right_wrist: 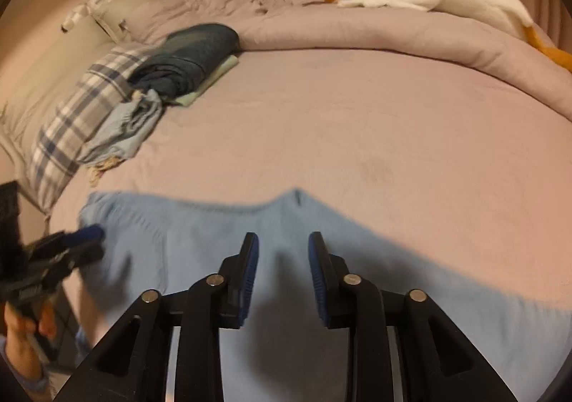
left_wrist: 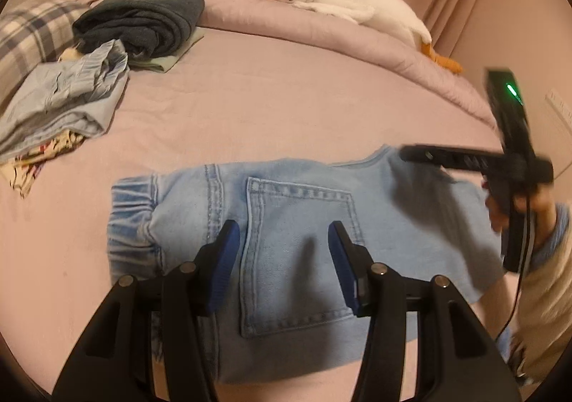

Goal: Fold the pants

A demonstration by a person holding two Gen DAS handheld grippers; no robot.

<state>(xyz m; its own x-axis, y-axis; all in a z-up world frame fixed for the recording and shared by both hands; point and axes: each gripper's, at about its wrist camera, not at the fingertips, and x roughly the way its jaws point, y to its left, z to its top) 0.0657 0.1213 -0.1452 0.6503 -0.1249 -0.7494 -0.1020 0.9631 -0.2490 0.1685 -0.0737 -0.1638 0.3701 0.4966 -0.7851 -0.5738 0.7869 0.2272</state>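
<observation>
Lying on bed [left_wrist: 286, 98]: folded light-blue denim pants [left_wrist: 296, 223], back pocket up, near edge cut off by frame.
Left hand-held gripper [left_wrist: 282, 259]: jaws partly apart above the pocket, nothing gripped.
Right hand-held gripper [right_wrist: 283, 277]: jaws partly apart over pants, empty.
Hard to read: right wrist view motion-blurred; pants' seams lost.
Bed's far side: clothes pile [left_wrist: 139, 26], plush goose [left_wrist: 357, 5].
</observation>
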